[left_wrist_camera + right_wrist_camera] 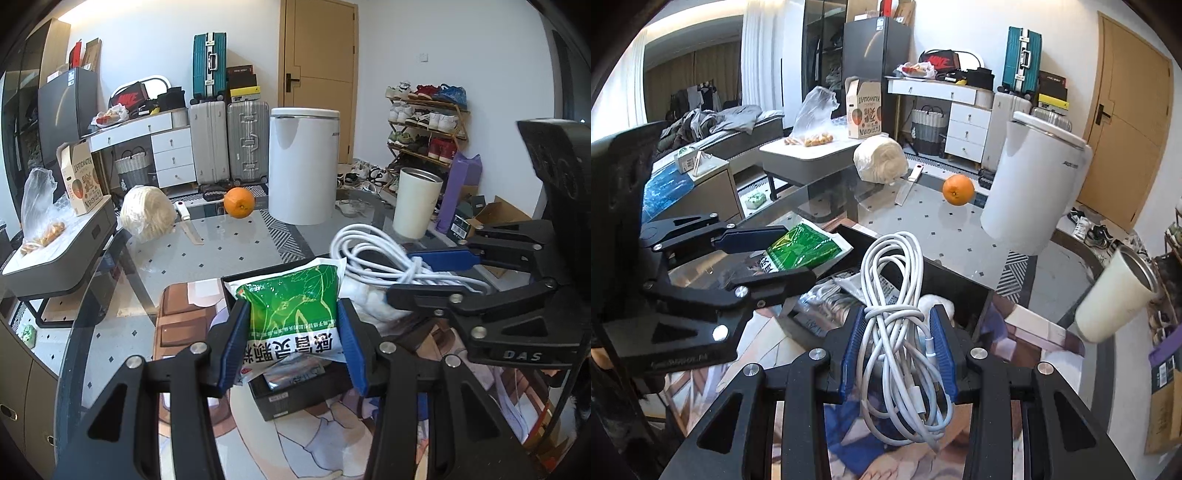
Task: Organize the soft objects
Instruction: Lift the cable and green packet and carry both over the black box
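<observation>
My left gripper (293,325) is shut on a green and white sachet (295,306) and holds it over a black box (295,400) on the table. My right gripper (897,332) is shut on a coiled white cable (897,295) and holds it above the same black box (964,291). The right gripper (417,275) with the cable (369,251) shows at the right of the left wrist view. The left gripper (779,254) with the sachet (805,247) shows at the left of the right wrist view. Other packets lie inside the box.
On the glass table stand a white cylindrical bin (303,162), a white cup (417,203), an orange (239,202), a knife (188,221) and a bagged roll of noodles (147,212). A brown case (181,321) lies left of the box.
</observation>
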